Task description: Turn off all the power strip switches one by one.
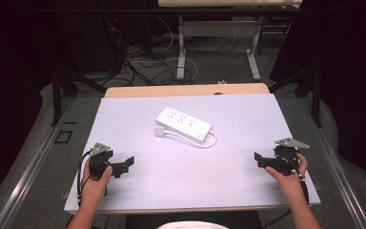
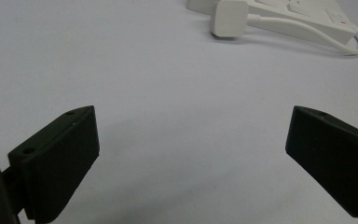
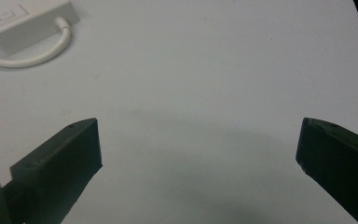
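Observation:
A white power strip [image 1: 184, 123] lies near the middle of the white table [image 1: 190, 167], its short cable [image 1: 209, 141] looped round to a white plug [image 1: 159, 130] at its near left end. My left gripper [image 1: 126, 165] rests at the table's front left, held in a hand, jaws wide open and empty. In the left gripper view the plug [image 2: 229, 17] and strip [image 2: 303, 11] lie ahead at the top right. My right gripper [image 1: 259, 161] rests at the front right, open and empty. The right gripper view has the strip's switch end [image 3: 21, 21] and cable [image 3: 37, 56] at its top left.
The table's wooden far edge [image 1: 186, 89] shows beyond the white top. Behind it are metal desk legs [image 1: 181, 52] and loose cables on the floor [image 1: 138, 67]. Dark frame posts [image 1: 56, 95] stand at both sides.

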The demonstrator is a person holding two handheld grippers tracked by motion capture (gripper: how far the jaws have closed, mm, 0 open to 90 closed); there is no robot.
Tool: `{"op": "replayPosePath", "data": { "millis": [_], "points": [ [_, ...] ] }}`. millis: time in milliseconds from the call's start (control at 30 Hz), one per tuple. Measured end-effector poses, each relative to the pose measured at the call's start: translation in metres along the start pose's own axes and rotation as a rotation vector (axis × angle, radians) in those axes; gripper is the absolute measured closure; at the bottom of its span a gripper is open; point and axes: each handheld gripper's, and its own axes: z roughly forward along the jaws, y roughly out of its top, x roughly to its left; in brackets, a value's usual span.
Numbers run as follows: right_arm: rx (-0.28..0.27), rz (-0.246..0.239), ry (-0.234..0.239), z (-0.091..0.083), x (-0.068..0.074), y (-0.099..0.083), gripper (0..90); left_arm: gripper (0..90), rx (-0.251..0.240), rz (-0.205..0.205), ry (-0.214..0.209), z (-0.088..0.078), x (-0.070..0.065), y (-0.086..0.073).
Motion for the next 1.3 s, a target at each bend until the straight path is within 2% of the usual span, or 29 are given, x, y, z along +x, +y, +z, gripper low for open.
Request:
{"op": "replayPosePath", "data": {
  "millis": [133,233,267,333,467,533,833,900,1300],
  "points": [
    [0.002,-0.01,0.025,-0.002,0.01,0.001,0.0,2.8,0.01,0.004,-0.005,-0.002,0.0,0.001],
    [0.008,-0.028,0.029,0.002,0.014,0.002,0.0,2.8,0.007,0.014,-0.007,-0.003,-0.001,0.002],
    [0.018,-0.045,0.031,0.006,0.017,0.002,0.0,2.8,-0.011,0.011,-0.003,-0.002,-0.002,0.001],
    [0.029,-0.059,0.039,0.01,0.02,0.002,0.0,2.8,0.004,0.016,-0.006,-0.003,-0.002,0.001],
    [0.022,-0.093,0.021,0.011,0.028,0.005,0.0,3.0,0.013,0.024,-0.01,-0.003,-0.004,0.0],
    [0.024,-0.113,0.028,0.011,0.032,0.008,0.0,3.5,0.015,0.028,-0.007,-0.003,-0.004,0.0],
    [0.034,-0.126,0.071,0.017,0.048,0.02,0.0,3.8,0.021,0.03,-0.011,-0.001,-0.005,0.0],
    [0.034,-0.146,0.086,0.02,0.053,0.026,0.0,3.8,0.023,0.034,-0.009,-0.001,-0.006,0.0],
    [0.044,-0.179,0.145,0.03,0.076,0.051,1.0,4.0,0.015,0.027,0.001,-0.002,-0.006,-0.001]
  ]
}}
